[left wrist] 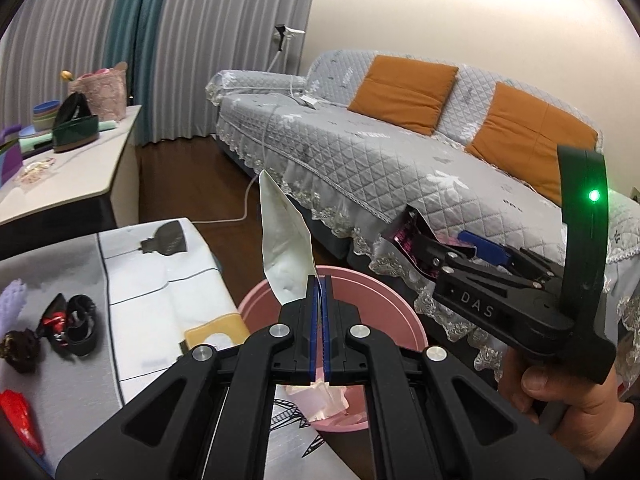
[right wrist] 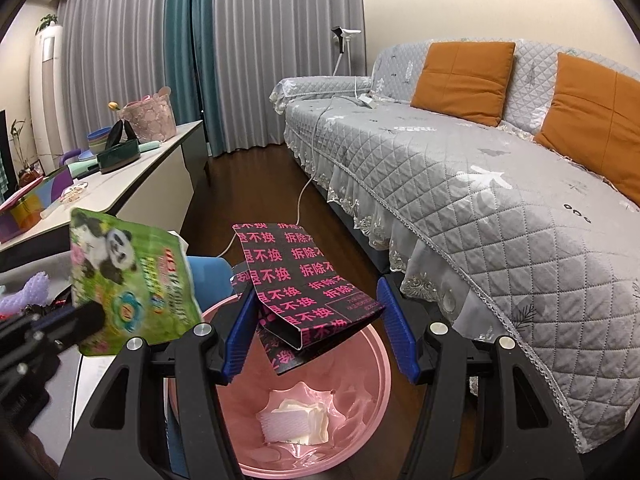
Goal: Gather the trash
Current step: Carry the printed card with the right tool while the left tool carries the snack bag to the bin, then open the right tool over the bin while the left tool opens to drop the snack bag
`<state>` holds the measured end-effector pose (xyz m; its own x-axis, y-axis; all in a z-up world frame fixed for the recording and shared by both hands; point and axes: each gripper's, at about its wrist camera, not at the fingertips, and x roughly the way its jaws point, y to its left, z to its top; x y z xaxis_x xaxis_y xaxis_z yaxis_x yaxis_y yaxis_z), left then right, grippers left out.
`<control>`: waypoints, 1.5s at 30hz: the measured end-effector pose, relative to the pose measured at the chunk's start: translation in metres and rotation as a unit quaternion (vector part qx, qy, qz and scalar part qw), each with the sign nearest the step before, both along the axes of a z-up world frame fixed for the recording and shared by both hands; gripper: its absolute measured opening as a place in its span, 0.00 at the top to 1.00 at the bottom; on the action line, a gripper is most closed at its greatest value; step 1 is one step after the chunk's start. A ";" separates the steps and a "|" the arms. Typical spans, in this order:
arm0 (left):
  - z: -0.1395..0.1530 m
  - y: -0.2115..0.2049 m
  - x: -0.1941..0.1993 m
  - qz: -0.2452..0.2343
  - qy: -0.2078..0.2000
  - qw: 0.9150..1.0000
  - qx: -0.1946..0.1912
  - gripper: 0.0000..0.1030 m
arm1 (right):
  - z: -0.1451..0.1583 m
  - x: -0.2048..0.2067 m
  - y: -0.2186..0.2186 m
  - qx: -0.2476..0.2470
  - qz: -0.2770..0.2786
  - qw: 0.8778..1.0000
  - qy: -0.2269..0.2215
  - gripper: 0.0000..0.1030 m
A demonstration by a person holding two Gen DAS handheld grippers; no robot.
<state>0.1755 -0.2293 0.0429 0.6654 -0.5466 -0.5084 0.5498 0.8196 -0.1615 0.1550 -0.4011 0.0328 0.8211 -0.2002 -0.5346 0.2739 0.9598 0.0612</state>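
Observation:
My left gripper (left wrist: pixel 320 320) is shut on a flat snack pouch (left wrist: pixel 286 248), white on this side, held above the pink bin (left wrist: pixel 384 304). The right wrist view shows the pouch's green panda side (right wrist: pixel 128 276). My right gripper (right wrist: pixel 316 328) is open over the pink bin (right wrist: pixel 376 380); a black sheet with pink lettering (right wrist: pixel 304 296) sits loose between its spread fingers, touching the left one. In the left wrist view the right gripper (left wrist: pixel 436 248) shows at the right with that sheet (left wrist: pixel 404 236). White crumpled paper (right wrist: pixel 296 424) lies in the bin.
A low table (left wrist: pixel 160 292) at the left carries dark wrappers (left wrist: pixel 68 324), a red wrapper (left wrist: pixel 20 416) and a brown lump (left wrist: pixel 20 350). A grey sofa (right wrist: pixel 460 184) with orange cushions is at the right. A sideboard (right wrist: pixel 132 184) with clutter stands behind.

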 end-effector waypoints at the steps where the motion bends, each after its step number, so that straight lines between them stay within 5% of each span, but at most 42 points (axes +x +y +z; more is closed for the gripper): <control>1: -0.001 -0.002 0.000 -0.003 0.001 1.000 0.000 0.99 | 0.000 0.001 0.000 -0.001 0.000 1.000 0.001 0.43; 26: -0.026 -0.019 0.022 -0.034 0.027 0.999 0.018 0.98 | -0.012 0.011 -0.003 0.000 -0.008 1.000 0.024 0.42; 27: -0.028 -0.020 0.024 -0.036 0.030 0.999 0.024 0.95 | -0.013 0.012 -0.003 0.000 -0.009 1.000 0.028 0.39; 30: -0.033 -0.021 0.028 -0.024 0.037 0.998 0.035 0.68 | -0.017 0.015 -0.005 -0.010 -0.024 0.999 0.038 0.25; 45: -0.014 0.018 0.004 0.008 0.029 0.999 0.025 0.67 | -0.011 0.012 0.005 -0.011 -0.020 0.999 0.028 0.25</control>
<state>0.1796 -0.2117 0.0287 0.6427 -0.5084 -0.5731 0.5270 0.8363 -0.1510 0.1669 -0.3965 0.0218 0.7812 -0.2450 -0.5742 0.3154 0.9487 0.0243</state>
